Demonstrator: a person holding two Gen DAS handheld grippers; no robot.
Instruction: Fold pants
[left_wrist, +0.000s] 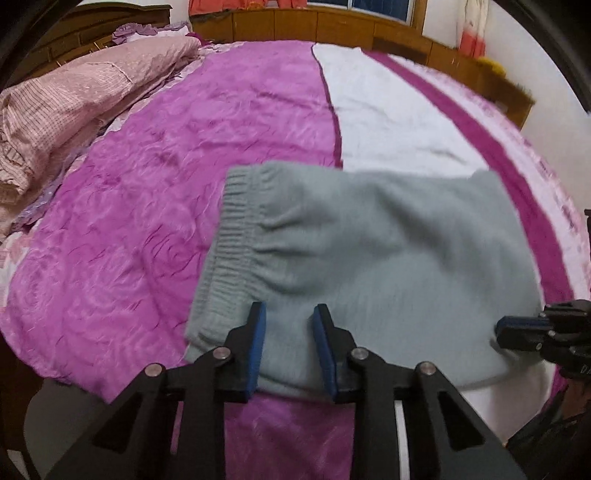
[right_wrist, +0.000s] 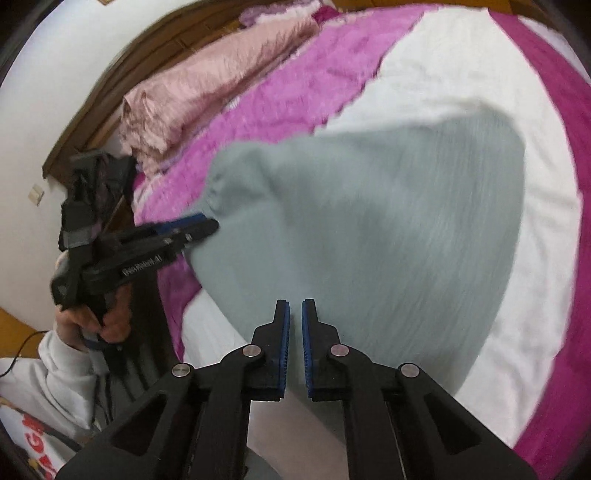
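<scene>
Pants (left_wrist: 369, 258) folded, long axis left-right; left gripper (left_wrist: 288, 347) part-open over near edge, right gripper (right_wrist: 295, 347) clenched, empty.

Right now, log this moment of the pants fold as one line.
stage: fold underway | pants: grey, on bed | left claw: partly open over near edge | right claw: shut, pinch unclear

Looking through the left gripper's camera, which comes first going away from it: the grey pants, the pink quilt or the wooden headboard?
1. Grey pants, right at the left gripper, between its fingers.
2. Pink quilt, bunched off to the left.
3. Wooden headboard, along the far edge of the bed.
</scene>
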